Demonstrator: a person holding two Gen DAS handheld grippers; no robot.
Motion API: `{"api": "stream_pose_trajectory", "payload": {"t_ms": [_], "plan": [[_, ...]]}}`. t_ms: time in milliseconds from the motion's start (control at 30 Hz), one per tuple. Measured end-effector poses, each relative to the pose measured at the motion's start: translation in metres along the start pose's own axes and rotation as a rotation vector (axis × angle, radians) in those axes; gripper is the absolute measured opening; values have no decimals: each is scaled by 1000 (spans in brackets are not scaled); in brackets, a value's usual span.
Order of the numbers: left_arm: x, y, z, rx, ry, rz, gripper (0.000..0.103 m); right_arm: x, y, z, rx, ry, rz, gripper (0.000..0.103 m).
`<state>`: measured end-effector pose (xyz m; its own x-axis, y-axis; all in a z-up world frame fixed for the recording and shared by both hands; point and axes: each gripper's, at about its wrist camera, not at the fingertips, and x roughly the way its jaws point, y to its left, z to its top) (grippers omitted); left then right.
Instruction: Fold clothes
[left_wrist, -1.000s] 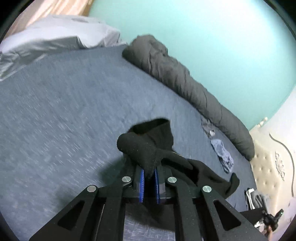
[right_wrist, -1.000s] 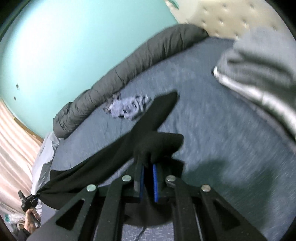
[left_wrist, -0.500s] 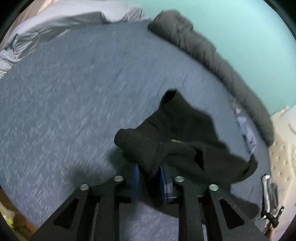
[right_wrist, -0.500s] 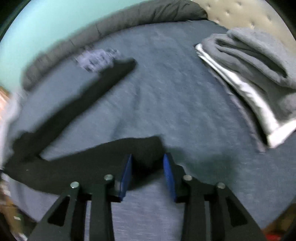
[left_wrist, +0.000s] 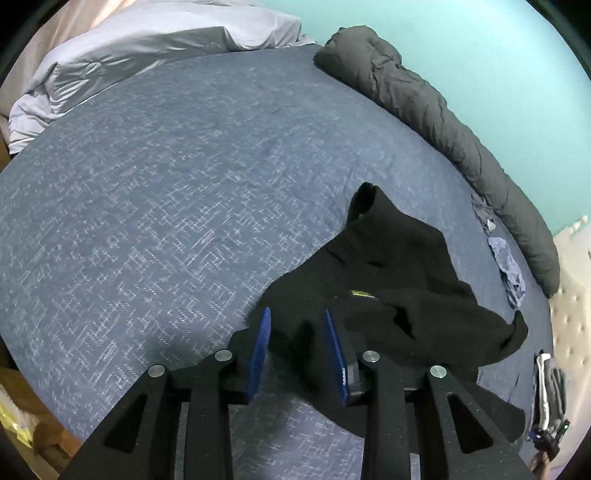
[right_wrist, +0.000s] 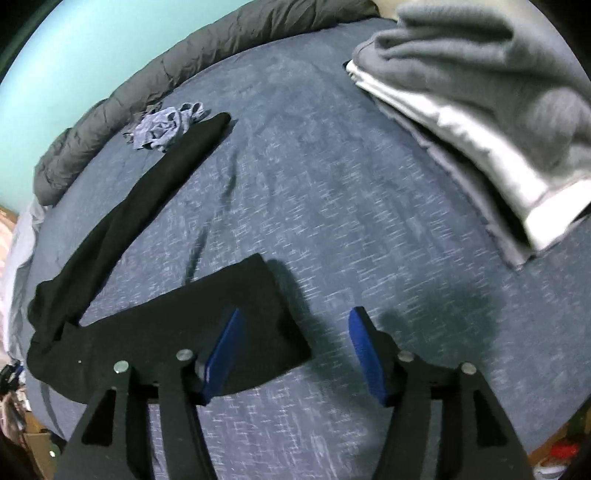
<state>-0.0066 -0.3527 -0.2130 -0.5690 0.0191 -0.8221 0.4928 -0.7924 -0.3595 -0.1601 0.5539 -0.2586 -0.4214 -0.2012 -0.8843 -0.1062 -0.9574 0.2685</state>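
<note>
- Black long-legged fabric garment (right_wrist: 155, 325) lies on the bed with the blue-grey patterned cover (left_wrist: 166, 206); one leg stretches away towards the far edge, the other runs across the near side in the right wrist view.
- Left claw (left_wrist: 297, 332): jaws are opening; blue pads (left_wrist: 260, 350) stand apart with black cloth lying between them. Pads do not press the cloth, so it is released.
- Right claw (right_wrist: 293, 350): jaws are opening, wide apart. The end of the near leg lies between them, under the left-hand pad in that view; the other pad is over bare cover. No grip.
- In the left wrist view the garment (left_wrist: 399, 280) is bunched and creased, with a small yellow mark on it.
- Crumpled pale blue cloth (right_wrist: 166, 125) lies just beside the far leg's end, touching or nearly so.
- Dark grey rolled quilt (left_wrist: 436, 122) runs along the bed's far edge against the turquoise wall (left_wrist: 461, 44).
- Folded grey blanket with a white lining (right_wrist: 480, 96) sits on the bed, well apart from the garment.
- Light grey rumpled sheet (left_wrist: 147, 48) is at the far left in the left wrist view.
</note>
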Motion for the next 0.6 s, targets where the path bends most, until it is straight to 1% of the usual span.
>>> {"api": "stream_pose_trajectory", "payload": {"t_ms": [67, 167, 267, 300, 333, 367, 400, 433, 467, 600], "plan": [[0, 2, -2, 1, 5, 3, 34, 8, 3, -1, -12, 1, 31, 64], [1, 2, -6, 25, 18, 16, 36, 21, 12, -2, -52, 7, 51, 64], [4, 0, -9, 45, 34, 23, 40, 36, 18, -3, -82, 44, 56, 64], [6, 1, -10, 41, 42, 18, 41, 41, 19, -3, -87, 56, 62, 62], [7, 1, -11, 37, 50, 14, 42, 44, 19, -3, -91, 67, 82, 44], [8, 2, -11, 30, 56, 8, 42, 47, 20, -4, -98, 76, 99, 19], [9, 3, -12, 23, 59, 6, 43, 45, 20, -3, -103, 70, 108, 15], [10, 3, -12, 23, 60, 7, 43, 42, 21, -2, -107, 58, 114, 13], [10, 3, -12, 22, 61, 8, 43, 39, 21, 0, -111, 46, 121, 8], [10, 2, -11, 22, 60, 12, 43, 23, 22, 6, -121, -10, 143, 6]]}}
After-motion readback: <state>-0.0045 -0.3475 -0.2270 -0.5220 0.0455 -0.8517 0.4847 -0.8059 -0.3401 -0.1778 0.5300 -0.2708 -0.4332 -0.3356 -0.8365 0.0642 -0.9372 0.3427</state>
